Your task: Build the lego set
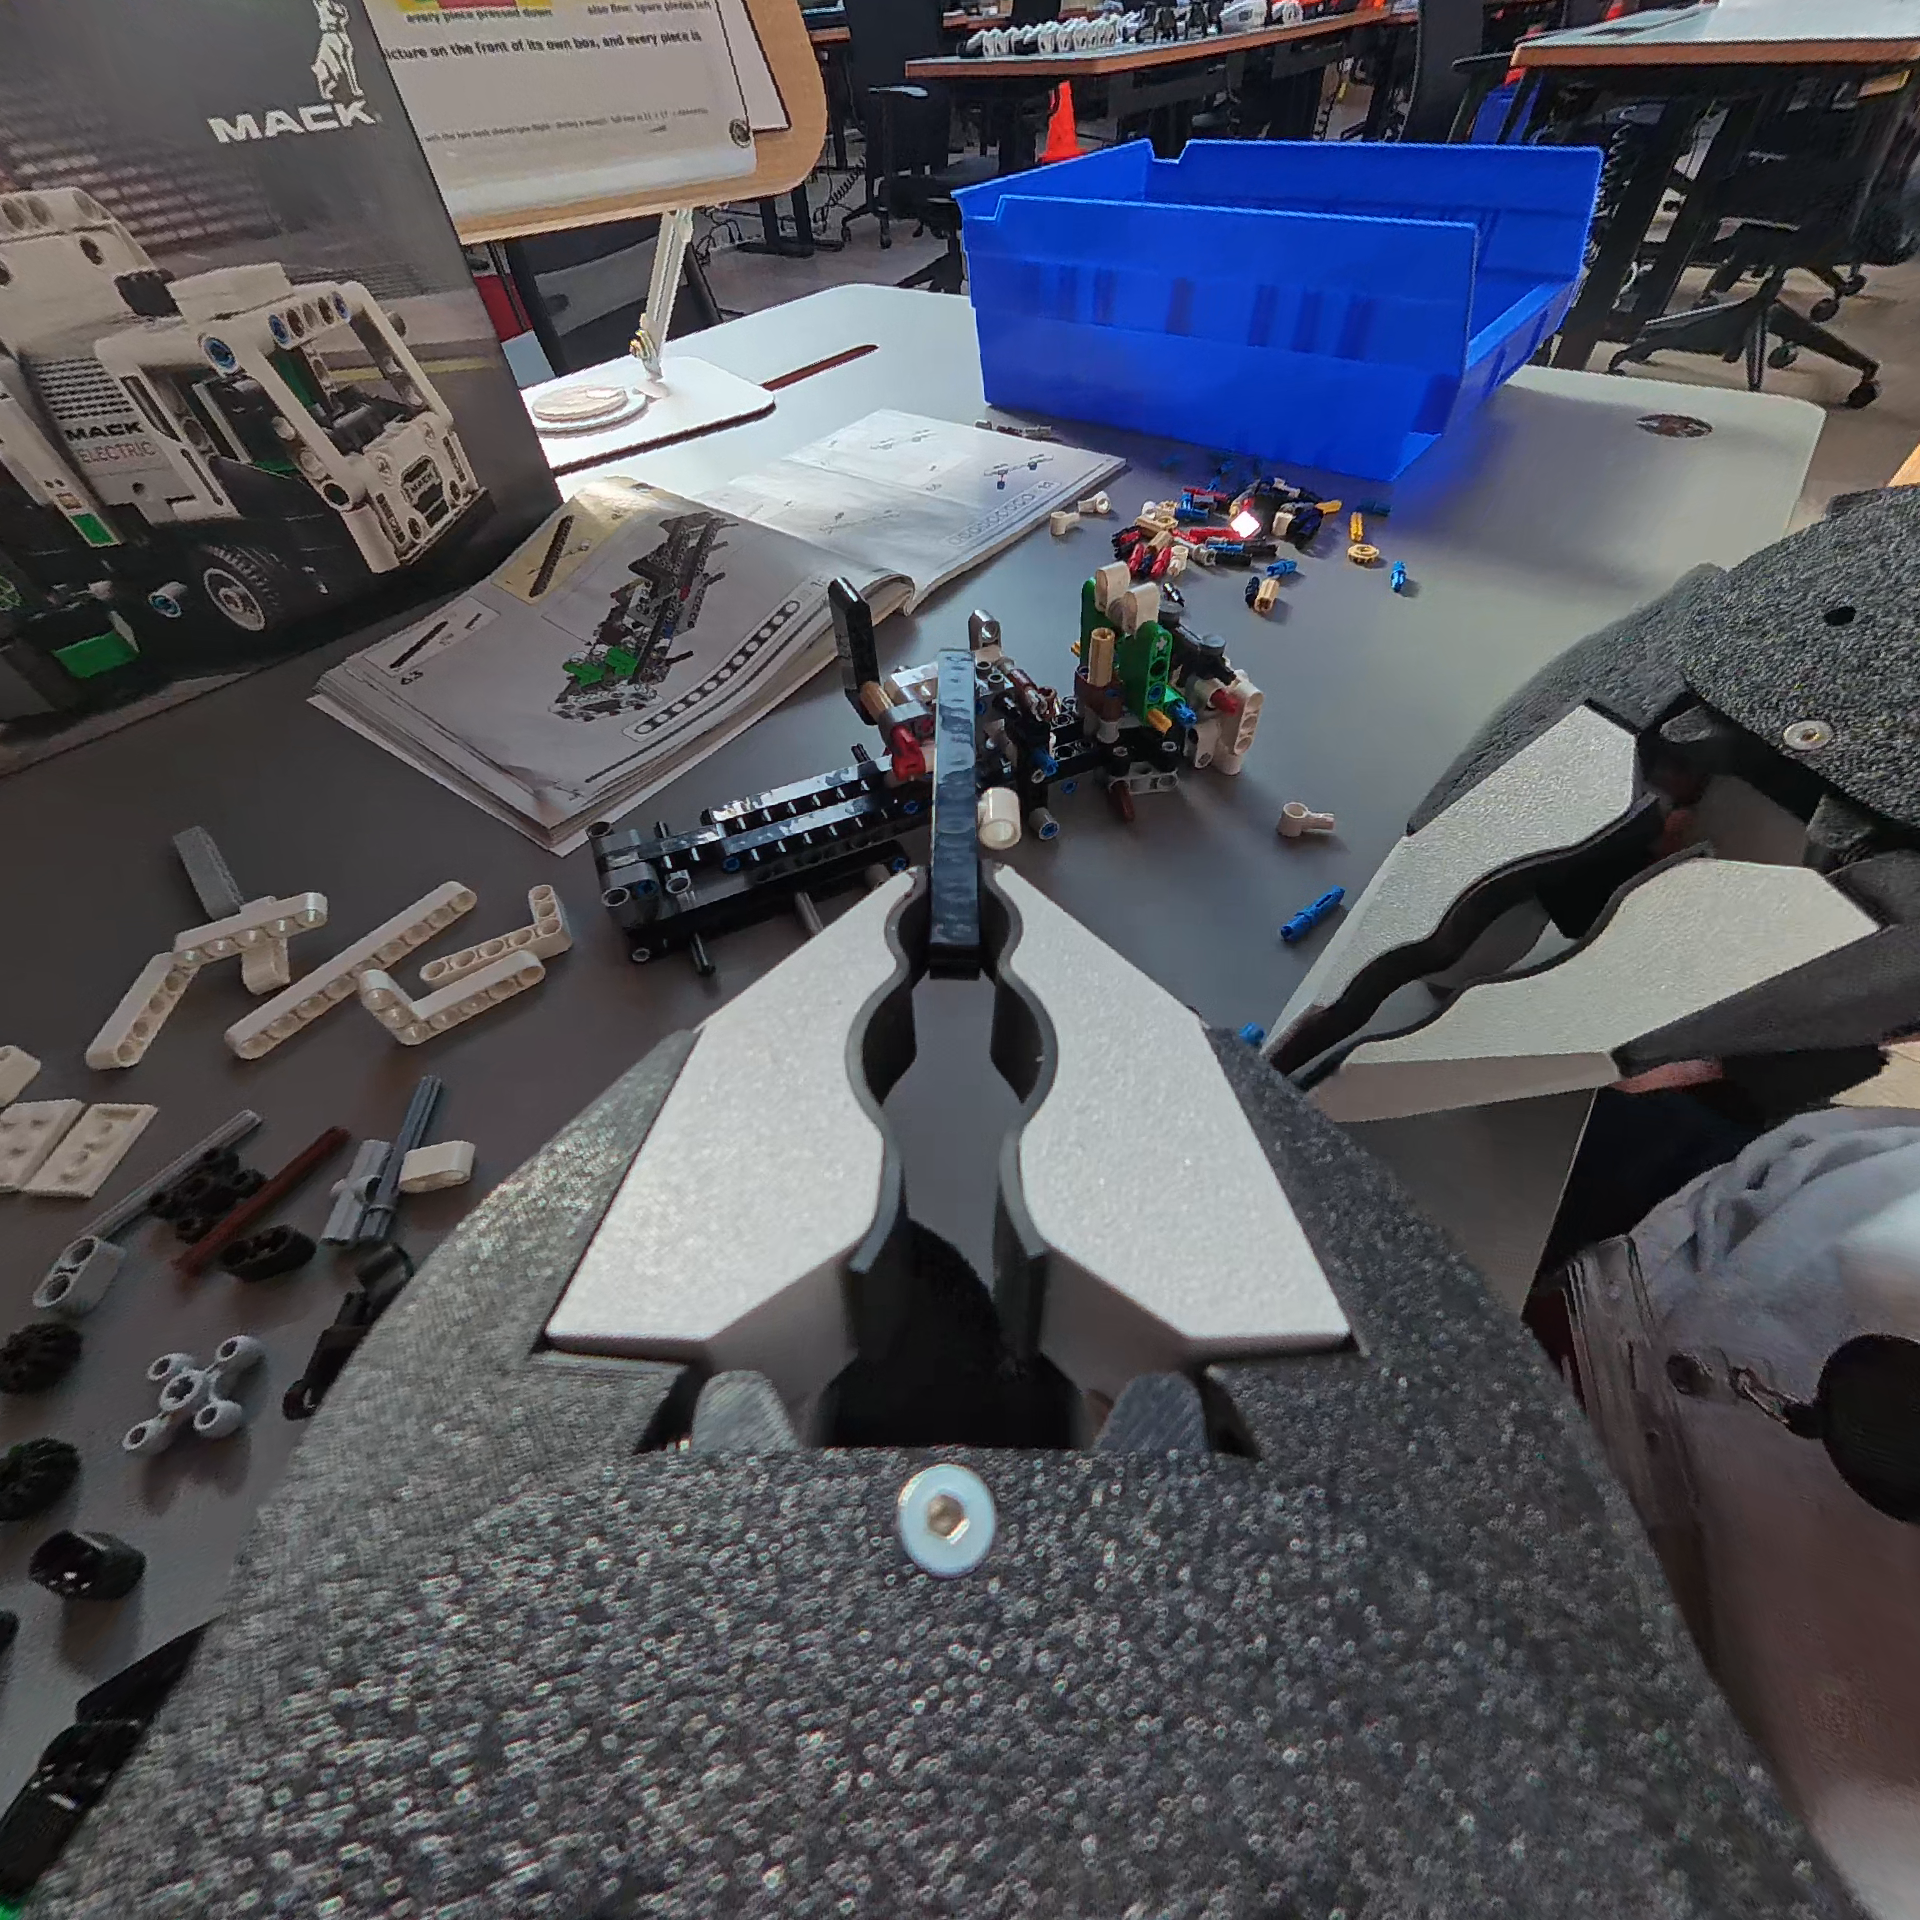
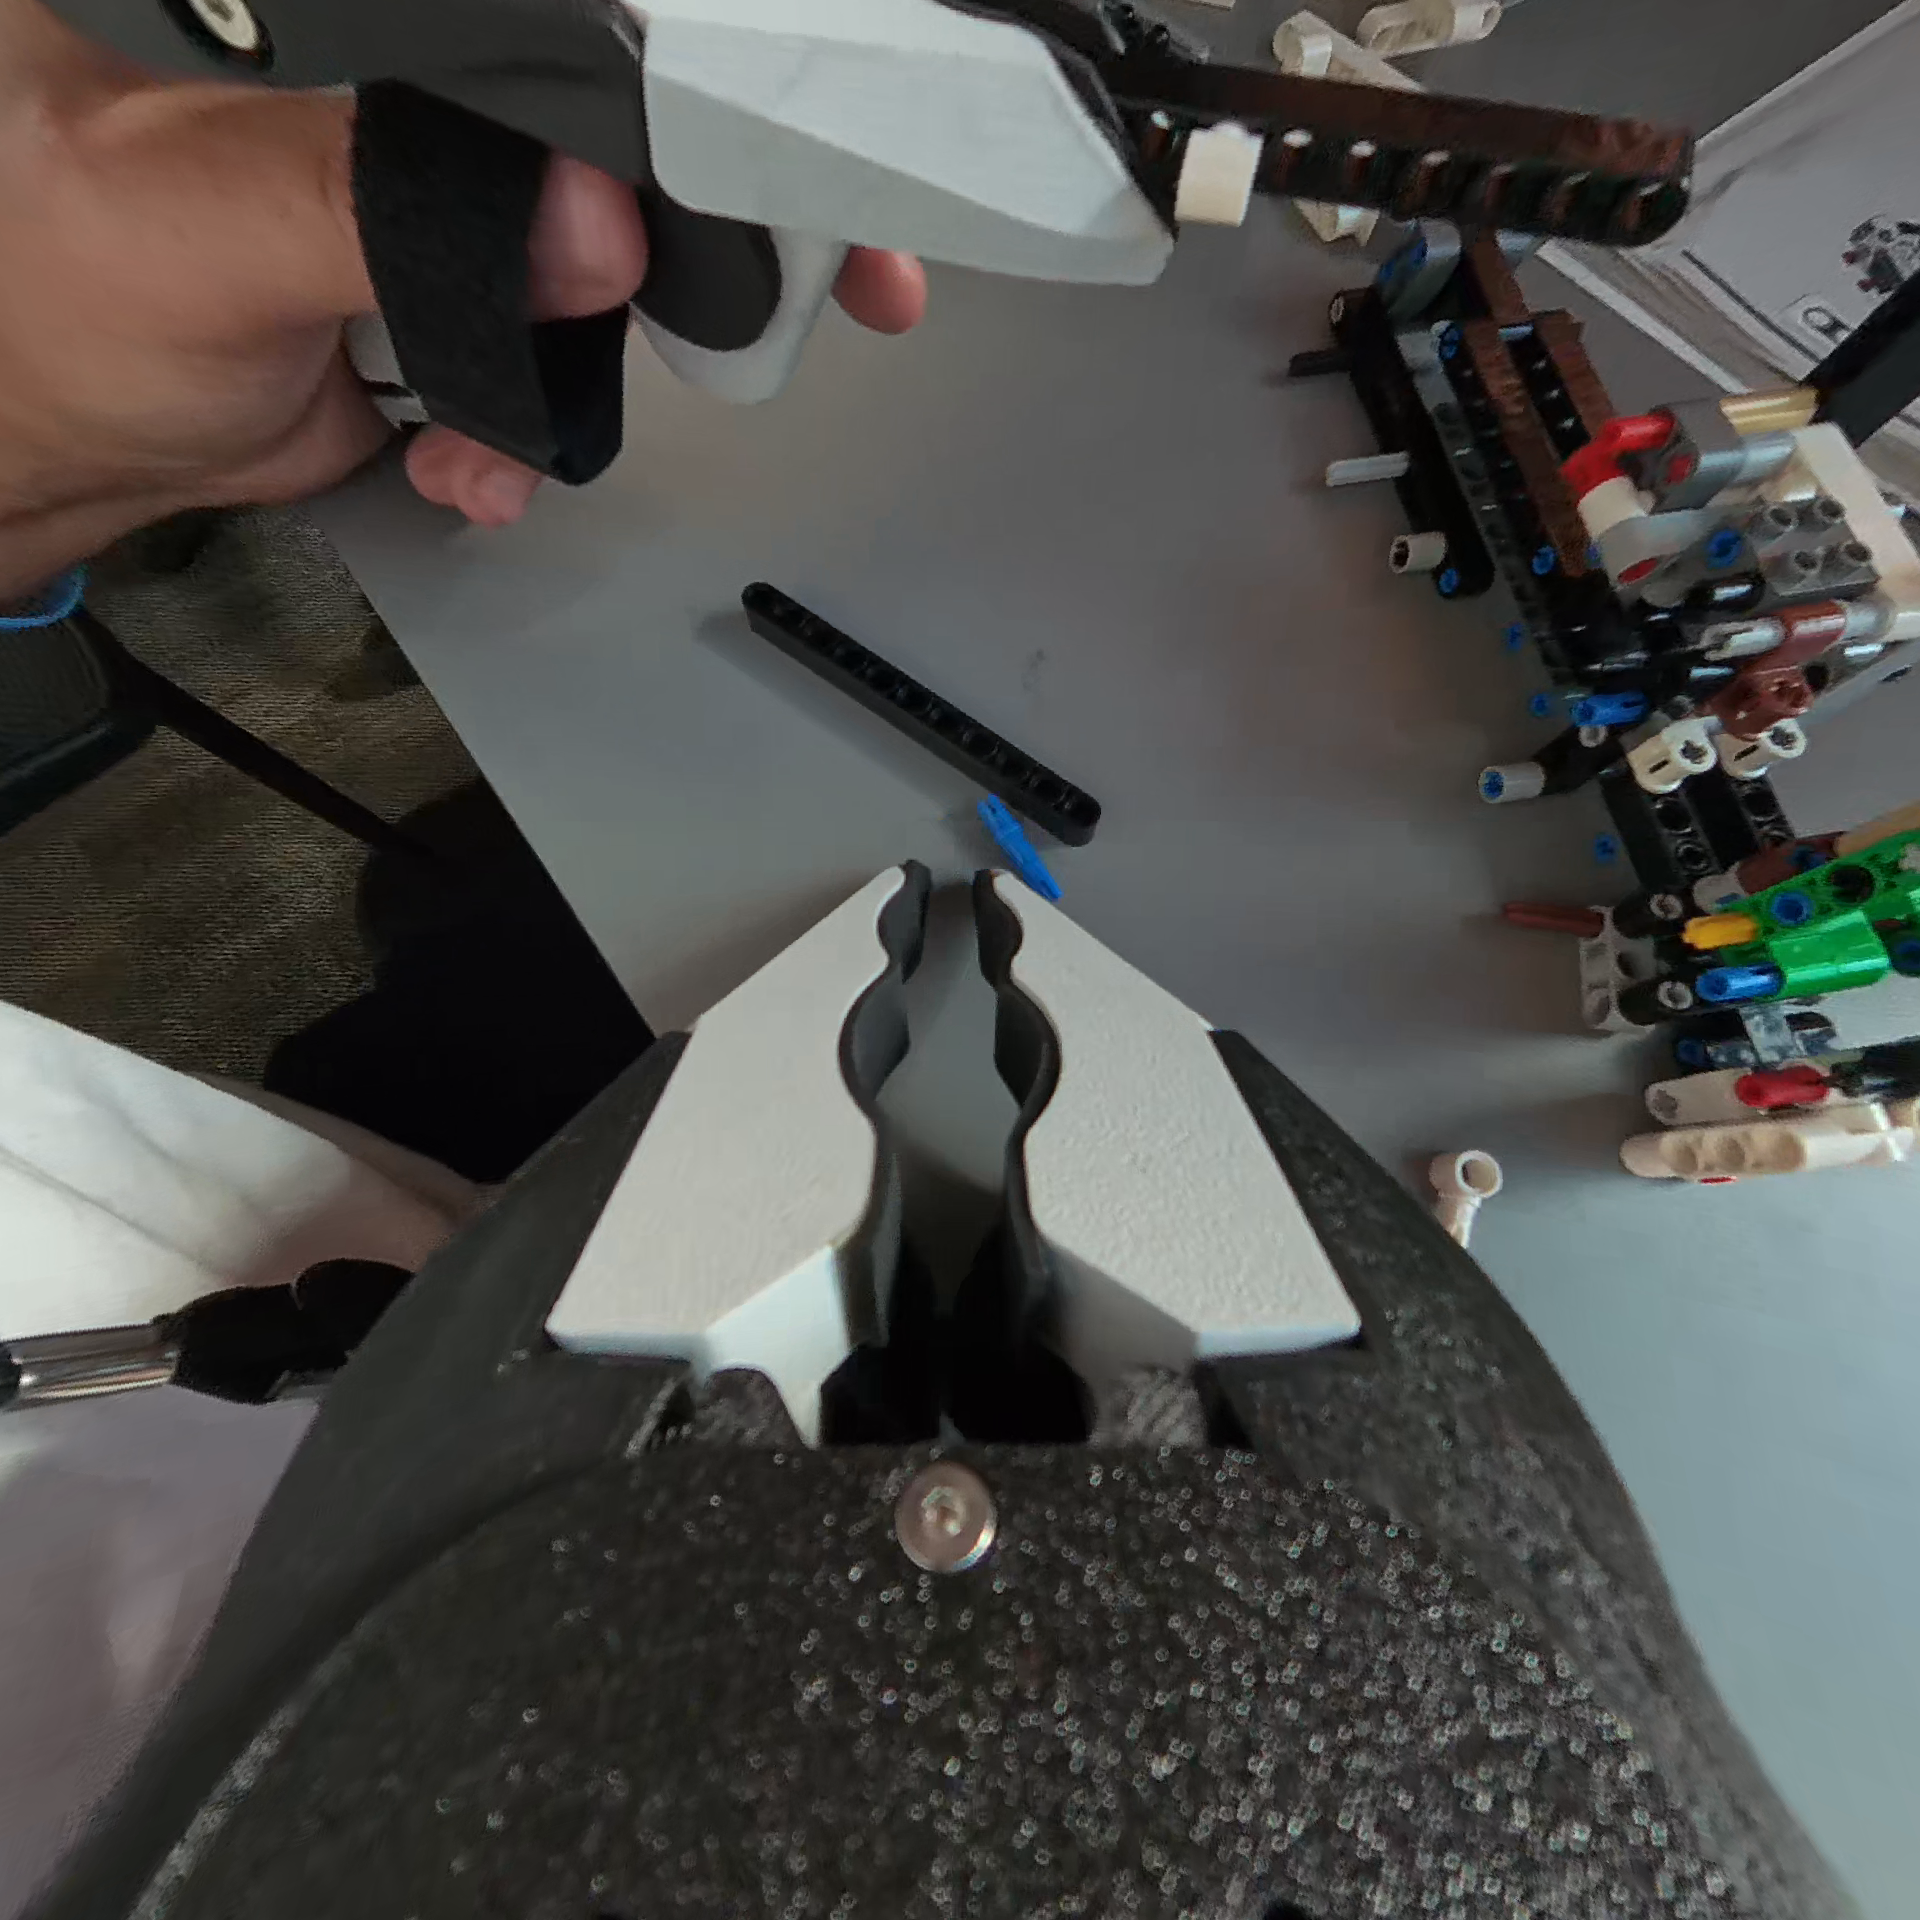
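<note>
My left gripper (image 1: 954, 883) is shut on one end of a long black beam (image 1: 954, 790), held in the air over the partly built black chassis (image 1: 831, 821). A small white piece (image 1: 997, 814) sits on the beam's side. In the right wrist view the left gripper (image 2: 1153, 177) and its beam (image 2: 1455, 156) cross the top. My right gripper (image 2: 948, 883) is empty, its jaws a narrow gap apart, low over the table. A blue pin (image 2: 1018, 836) lies just past its right fingertip, next to a second black beam (image 2: 920, 712) lying flat. The right gripper also shows in the left wrist view (image 1: 1288, 1049).
The open instruction booklet (image 1: 707, 623) and the set's box (image 1: 208, 364) are at the left. A blue bin (image 1: 1278, 301) stands at the back, with a pile of small pins (image 1: 1236, 530) before it. Loose white beams (image 1: 343, 966) lie left. The table edge (image 2: 468, 623) runs close on my right gripper's left.
</note>
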